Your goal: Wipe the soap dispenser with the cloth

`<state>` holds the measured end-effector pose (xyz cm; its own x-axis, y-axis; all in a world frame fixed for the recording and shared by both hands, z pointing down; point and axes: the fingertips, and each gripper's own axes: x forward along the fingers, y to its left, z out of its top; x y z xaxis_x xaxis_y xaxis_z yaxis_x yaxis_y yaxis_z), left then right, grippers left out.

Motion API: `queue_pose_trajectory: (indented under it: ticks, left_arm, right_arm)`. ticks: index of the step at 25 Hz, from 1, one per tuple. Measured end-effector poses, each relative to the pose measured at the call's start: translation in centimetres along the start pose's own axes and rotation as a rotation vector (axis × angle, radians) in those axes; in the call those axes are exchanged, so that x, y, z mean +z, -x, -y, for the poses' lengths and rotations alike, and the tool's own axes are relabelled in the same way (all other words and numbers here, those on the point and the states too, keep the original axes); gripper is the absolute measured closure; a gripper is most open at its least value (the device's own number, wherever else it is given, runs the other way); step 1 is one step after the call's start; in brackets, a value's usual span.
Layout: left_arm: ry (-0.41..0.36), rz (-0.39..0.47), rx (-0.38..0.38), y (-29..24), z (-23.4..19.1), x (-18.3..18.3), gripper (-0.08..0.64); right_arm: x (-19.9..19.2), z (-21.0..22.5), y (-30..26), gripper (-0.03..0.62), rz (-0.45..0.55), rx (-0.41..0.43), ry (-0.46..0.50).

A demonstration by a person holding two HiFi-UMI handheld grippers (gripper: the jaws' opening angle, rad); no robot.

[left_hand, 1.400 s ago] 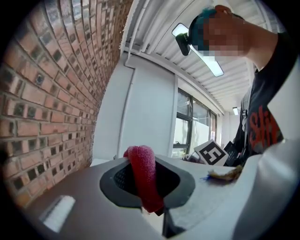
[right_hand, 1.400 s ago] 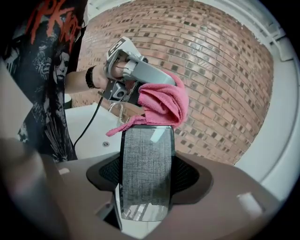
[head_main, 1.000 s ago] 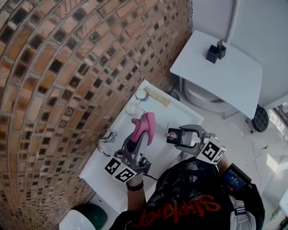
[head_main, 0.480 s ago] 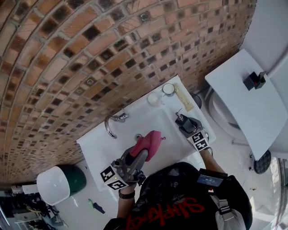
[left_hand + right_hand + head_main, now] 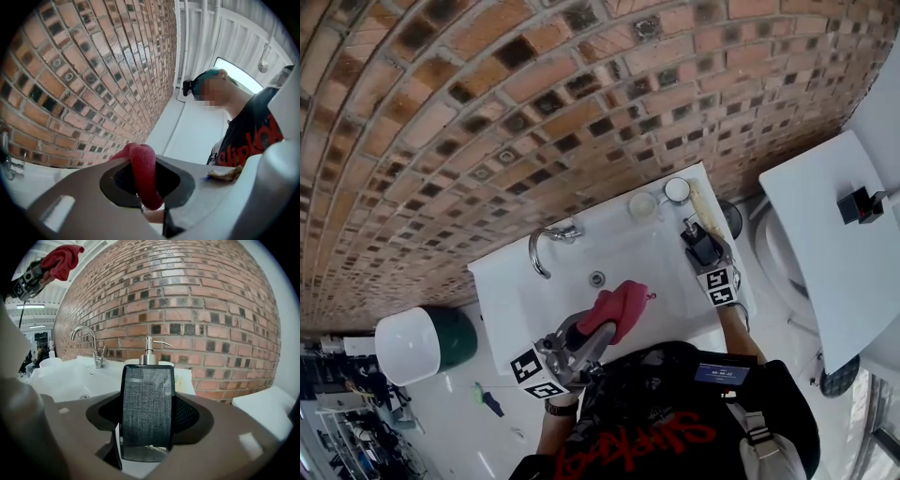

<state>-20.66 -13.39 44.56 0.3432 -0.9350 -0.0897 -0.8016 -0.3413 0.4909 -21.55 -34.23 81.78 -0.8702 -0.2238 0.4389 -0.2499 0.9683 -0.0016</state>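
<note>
No brand or label shows on the dispenser (image 5: 147, 413), a dark grey textured bottle with a metal pump. The red lettering on the person's black shirt (image 5: 656, 394) is only partly legible.

Right gripper (image 5: 701, 248): jaws wide apart, clamped on the dispenser's sides at the right end of the white sink (image 5: 502, 291).

Left gripper (image 5: 589, 330): jaws closed on a red cloth (image 5: 619, 305), over the sink's front edge.

A brick wall (image 5: 487, 112) stands behind the sink. The floor (image 5: 459, 422) is pale.

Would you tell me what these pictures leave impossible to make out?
Soap dispenser base: head view, the right gripper covers it; resting or lifted unclear.
Most of the cloth: left gripper view, behind the left gripper.
Two round things behind the sink: head view, too small.
</note>
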Motion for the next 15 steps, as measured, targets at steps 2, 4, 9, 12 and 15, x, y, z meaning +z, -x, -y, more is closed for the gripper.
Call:
queue_pose_trajectory:
  ticks: [2,4,9,12,15]
  left_arm:
    - [0.011,-0.003,-0.018,-1.0,0.0,-0.1,0.514]
    - [0.022,-0.013,-0.039,-2.0,-0.1,-0.3,0.514]
    - [0.050,-0.040,-0.109,-4.4,0.2,-1.2,0.514]
    - [0.056,-0.054,-0.142,-5.4,0.7,-1.6,0.514]
    - [0.060,-0.055,-0.153,-5.6,0.9,-1.6,0.514]
  right_arm:
    - [-0.5,0.0,1.1,0.290,-0.002,-0.007,-0.003]
    - [-0.9,-0.1,2.4,0.290,-0.009,-0.016,-0.007]
    - [-2.3,-0.3,5.0,0.290,-0.025,-0.053,-0.030]
    - [-3.0,-0.3,6.1,0.290,-0.066,-0.074,-0.055]
    - [-2.8,-0.2,5.9,0.290,-0.070,-0.068,-0.082]
